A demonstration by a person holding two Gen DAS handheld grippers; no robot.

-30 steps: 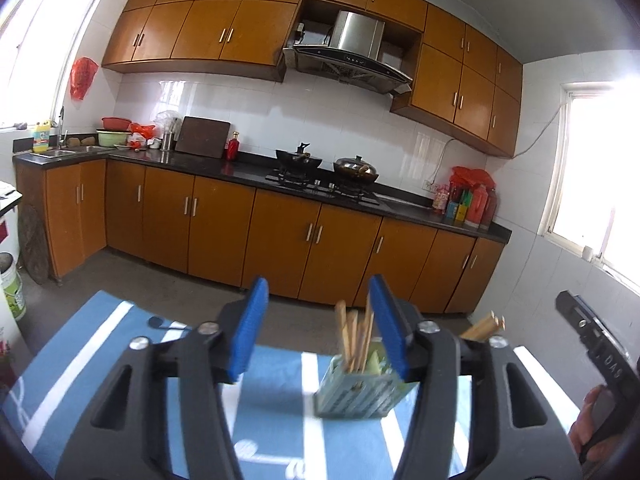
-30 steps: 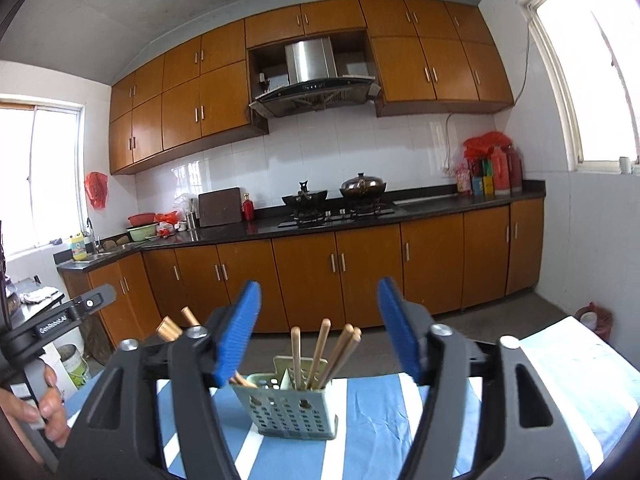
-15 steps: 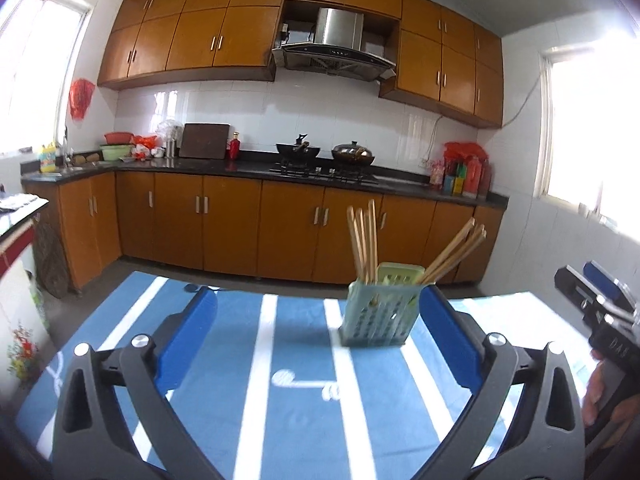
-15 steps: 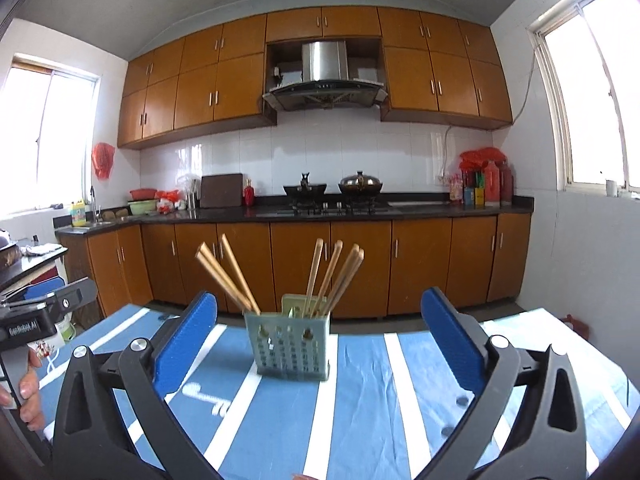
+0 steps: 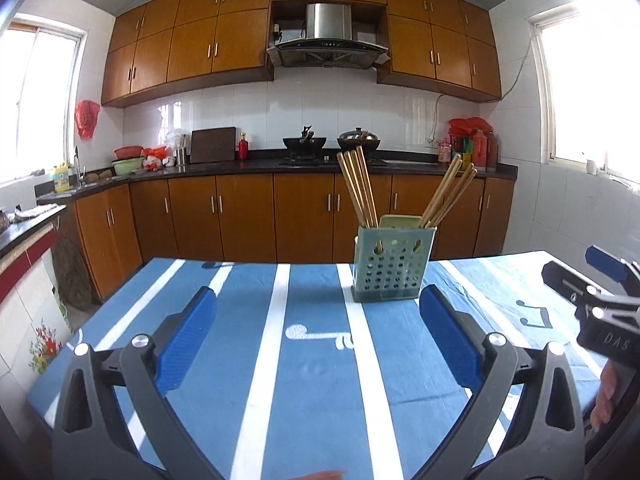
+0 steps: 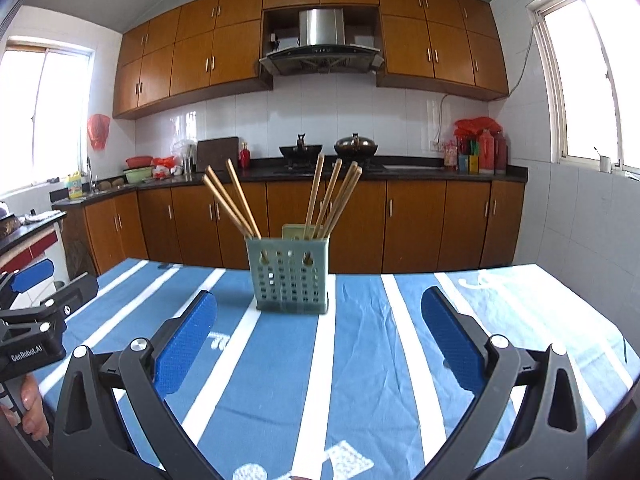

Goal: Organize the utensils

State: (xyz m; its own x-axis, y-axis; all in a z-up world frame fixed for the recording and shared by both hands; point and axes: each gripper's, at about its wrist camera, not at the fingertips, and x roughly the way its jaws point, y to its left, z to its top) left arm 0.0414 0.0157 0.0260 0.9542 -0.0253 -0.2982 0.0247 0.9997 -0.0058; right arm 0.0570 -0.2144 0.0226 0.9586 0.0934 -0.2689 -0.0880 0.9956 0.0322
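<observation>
A pale green holder (image 5: pixel 393 265) full of chopsticks (image 5: pixel 360 190) stands upright on the blue striped tablecloth (image 5: pixel 312 364), toward the table's far side. The sticks lean apart in two bunches. The left gripper (image 5: pixel 318 336) is spread wide with nothing between its blue pads, short of the holder. The right gripper (image 6: pixel 318 338) is equally wide and empty, the holder ahead and apart from it. Both point slightly downward over the cloth, side by side, each held in a hand (image 6: pixel 30 410).
</observation>
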